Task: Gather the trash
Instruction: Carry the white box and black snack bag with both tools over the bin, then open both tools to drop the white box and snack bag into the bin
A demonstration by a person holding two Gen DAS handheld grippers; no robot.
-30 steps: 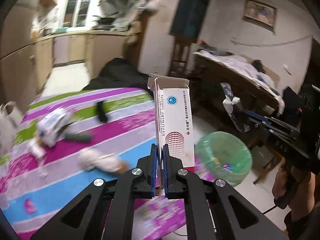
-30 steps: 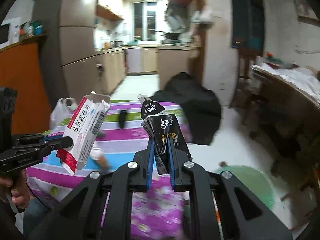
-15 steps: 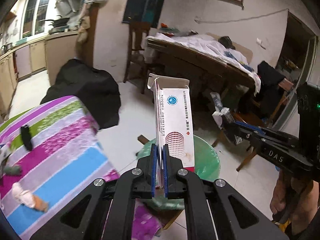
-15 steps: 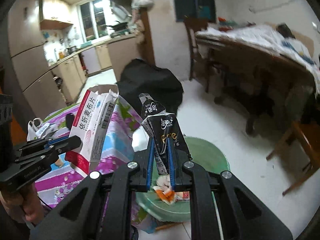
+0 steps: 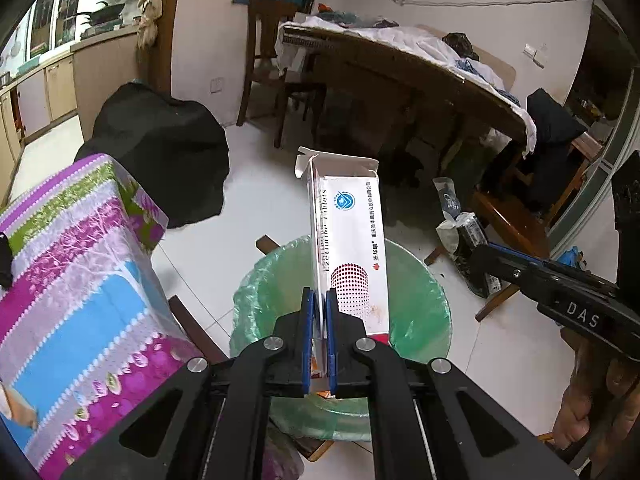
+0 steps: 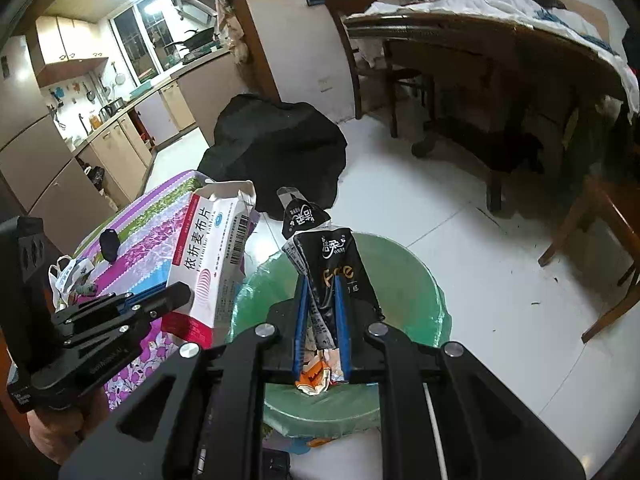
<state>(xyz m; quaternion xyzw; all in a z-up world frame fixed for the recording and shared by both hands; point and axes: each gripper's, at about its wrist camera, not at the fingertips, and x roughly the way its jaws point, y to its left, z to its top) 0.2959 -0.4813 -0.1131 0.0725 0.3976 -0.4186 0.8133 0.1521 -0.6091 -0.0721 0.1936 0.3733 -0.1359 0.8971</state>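
Note:
My left gripper is shut on a white and red medicine box with its top flap open, held upright over the bin lined with a green bag. My right gripper is shut on a crumpled black wrapper, also over the bin. Orange and white trash lies inside the bin. In the right wrist view the medicine box and left gripper show at the left. In the left wrist view the black wrapper and right gripper show at the right.
A table with a striped purple, blue and green cloth stands left of the bin, with a small black object and a plastic bag on it. A black bag lies on the floor behind. A wooden table and chairs stand right.
Both grippers have swung from over the striped table towards the right and down; box and wrapper now hang over the green bin, which is closer and larger.

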